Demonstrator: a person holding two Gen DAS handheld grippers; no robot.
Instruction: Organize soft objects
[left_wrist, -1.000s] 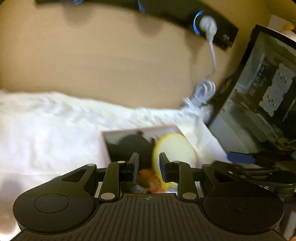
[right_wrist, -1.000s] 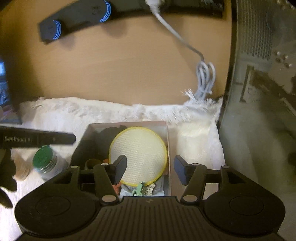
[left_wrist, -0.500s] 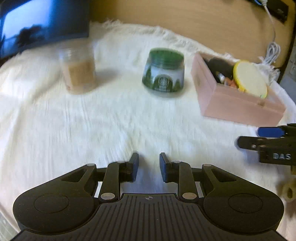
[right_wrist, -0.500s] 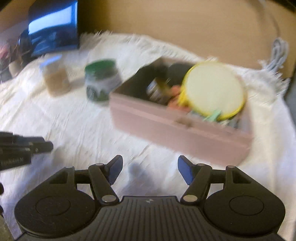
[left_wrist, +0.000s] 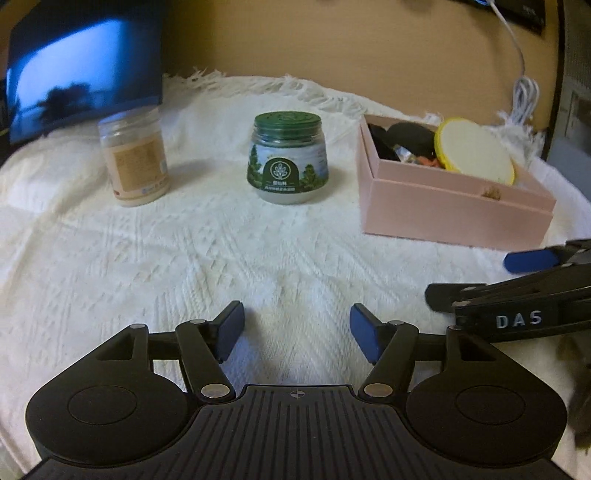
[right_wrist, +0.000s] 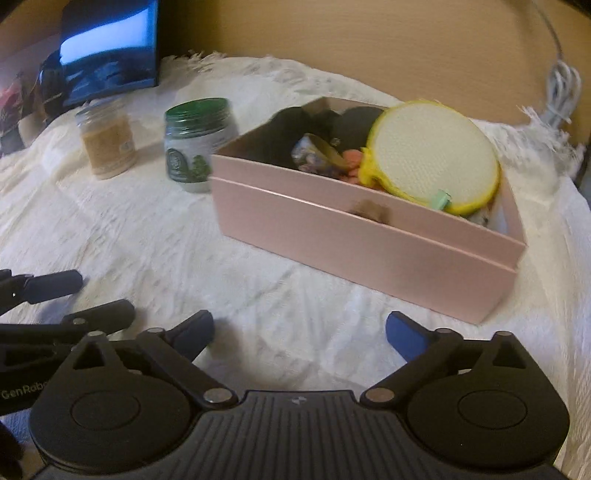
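A white textured woven cloth with a fringed far edge covers the surface. Toward its far right corner stands an open pink rectangular cardboard box, holding a round cream mesh pad with a yellow rim that leans tilted against the box's right end. Beside the pad inside the box lie dark soft items, small orange pieces and a patterned bundle, too jumbled to tell apart further.

Left of the box, near the cloth's far edge, stands a squat frosted jar with a green lid and a tree label, upright and apart from the box. Farther left stands a clear plastic jar of beige contents, also upright. Behind it, at the far left corner, leans a dark screen with a blue glow. A white coiled cable hangs against the tan wall beyond the far right corner.

The left gripper hangs over bare cloth near the near edge; its jaws have just been opening and now stand wide, with nothing between them. The right gripper sits just beside it, before the box's near wall; its jaws have likewise just been opening, stand wide and are empty.
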